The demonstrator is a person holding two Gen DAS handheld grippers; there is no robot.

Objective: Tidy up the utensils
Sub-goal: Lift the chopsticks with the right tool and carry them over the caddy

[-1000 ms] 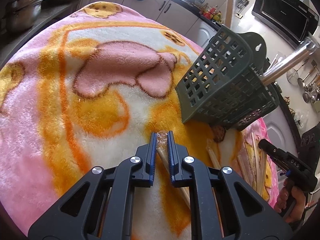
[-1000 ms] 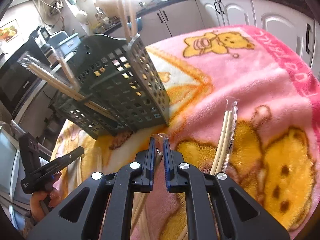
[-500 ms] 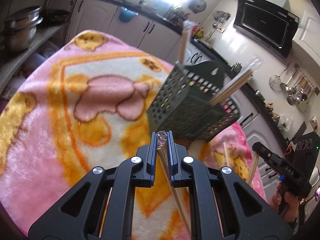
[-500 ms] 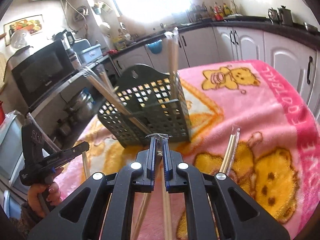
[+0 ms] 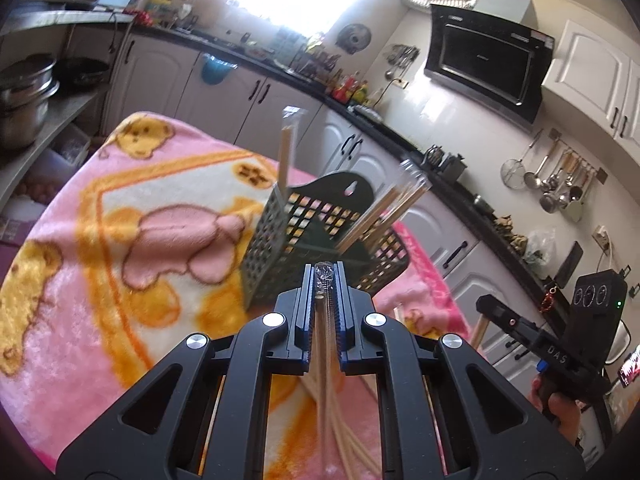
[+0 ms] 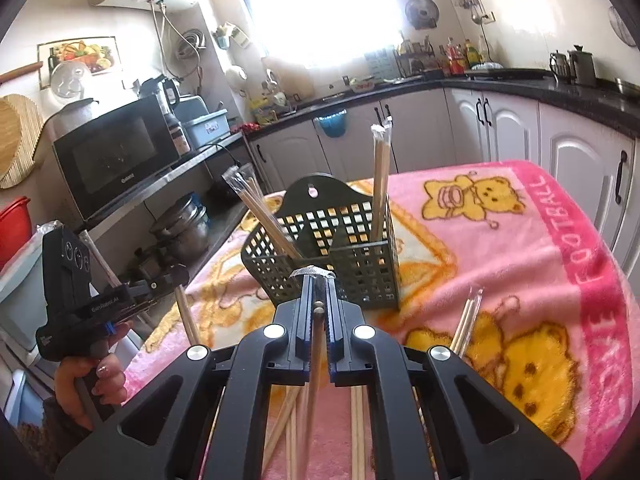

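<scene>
Chopsticks (image 5: 325, 344) in a clear wrapper sit pinched between the jaws of the left gripper (image 5: 325, 280), the crimped wrapper tip poking out past the fingertips and the sticks trailing down out of view. The right gripper (image 6: 316, 280) is likewise clamped narrow on its own wrapped chopstick pair (image 6: 316, 344), whose wrapper end folds over the jaw tips. Both hang above the blanket (image 6: 500, 248), in front of the basket (image 6: 320, 248).

That dark green lattice basket stands upright on the blanket and has two compartments. In the right view one wrapped pair (image 6: 380, 176) stands nearly vertical in the right compartment, and a bundle (image 6: 264, 216) leans out to the left from the other. More pairs lie loose on the blanket: one (image 6: 466, 324) just right of the right gripper, others half hidden beneath both grippers, so their number cannot be told.

Readable writing: "FOOTBALL" runs along the blanket's deep pink border (image 6: 560, 236), with further letters below it cut off by the frame edge. The microwave (image 6: 116, 156) carries the name "Galanz". The left gripper's side, seen from the right view, bears "GenRobot.AI" (image 6: 108, 304); the right gripper's body in the left view shows "DAS" (image 5: 556, 356). The range hood (image 5: 488, 64) has a small logo too blurred to read.
</scene>
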